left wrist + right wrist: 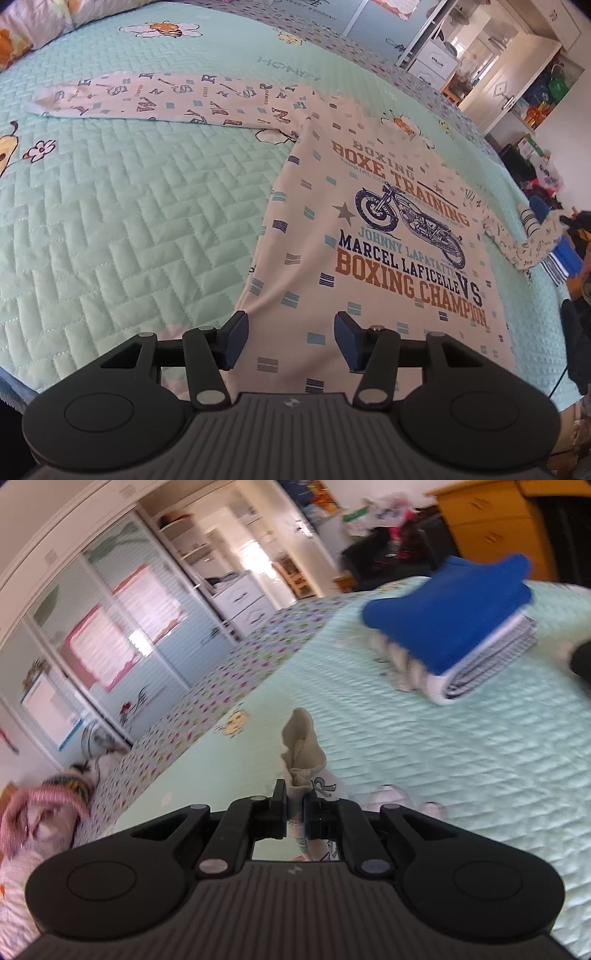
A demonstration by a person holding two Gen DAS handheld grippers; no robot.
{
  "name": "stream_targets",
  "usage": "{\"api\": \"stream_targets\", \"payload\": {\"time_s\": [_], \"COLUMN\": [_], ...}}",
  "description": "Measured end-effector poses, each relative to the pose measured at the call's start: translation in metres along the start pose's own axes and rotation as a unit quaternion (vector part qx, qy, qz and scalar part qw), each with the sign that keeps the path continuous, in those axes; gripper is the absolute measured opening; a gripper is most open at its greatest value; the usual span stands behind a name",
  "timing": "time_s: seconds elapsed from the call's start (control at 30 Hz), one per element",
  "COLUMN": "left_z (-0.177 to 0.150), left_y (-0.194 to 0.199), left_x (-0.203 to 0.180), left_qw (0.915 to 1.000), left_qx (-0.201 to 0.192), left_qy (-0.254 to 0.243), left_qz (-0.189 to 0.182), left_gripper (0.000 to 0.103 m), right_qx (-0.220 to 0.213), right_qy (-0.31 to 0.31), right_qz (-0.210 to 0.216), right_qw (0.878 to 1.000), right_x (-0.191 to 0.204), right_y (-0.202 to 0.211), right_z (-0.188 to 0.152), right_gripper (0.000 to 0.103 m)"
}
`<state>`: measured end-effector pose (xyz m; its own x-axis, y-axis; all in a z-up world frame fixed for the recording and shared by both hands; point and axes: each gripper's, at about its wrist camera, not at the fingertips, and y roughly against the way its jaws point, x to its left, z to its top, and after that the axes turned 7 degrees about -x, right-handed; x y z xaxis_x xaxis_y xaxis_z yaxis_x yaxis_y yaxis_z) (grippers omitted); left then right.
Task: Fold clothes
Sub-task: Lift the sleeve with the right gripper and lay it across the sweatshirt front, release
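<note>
Holding both tools over the bed, we note the left gripper [290, 339] with its jaws spread wide and nothing between them, poised above the near hem of the shirt [369, 236]. Our right gripper [294, 814] has its jaws closed tight on the cuff of a sleeve [301, 753], whose bunched end stands up past the fingertips; in the left view that right sleeve [524, 243] lifts off the bed at the far right.

Surface: a mint quilted bedspread [129, 206] with bee and flower prints. The shirt lies flat on it, front up, printed with a motorbike and boxing lettering. Its left sleeve [166, 99] stretches straight out to the left, far from the open tool.

Beyond the right gripper, a folded stack topped with a blue garment [450, 616] sits on the bedspread, well apart from the pinched cuff. Room: wardrobe with sliding doors [122, 627] at left, white drawers [243, 602] farther back.
</note>
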<state>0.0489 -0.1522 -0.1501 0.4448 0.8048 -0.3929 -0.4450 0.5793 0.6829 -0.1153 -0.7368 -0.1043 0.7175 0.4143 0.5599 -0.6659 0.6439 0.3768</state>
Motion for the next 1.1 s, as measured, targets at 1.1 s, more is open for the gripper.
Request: {"api": "stream_targets", "payload": {"time_s": [1.1], "left_z": [0.01], "left_y": [0.018], "left_x": [0.056], "left_qw": [0.9995], "left_qx": [-0.017], "left_qy": [0.017], "left_qz": [0.021], "left_gripper": [0.058], "right_qx": [0.129], "right_qy": [0.252], "right_qz": [0.125], "right_qw": [0.951], "right_x": [0.275], "right_y": [-0.034], "right_z": [-0.222], "right_gripper": [0.008]}}
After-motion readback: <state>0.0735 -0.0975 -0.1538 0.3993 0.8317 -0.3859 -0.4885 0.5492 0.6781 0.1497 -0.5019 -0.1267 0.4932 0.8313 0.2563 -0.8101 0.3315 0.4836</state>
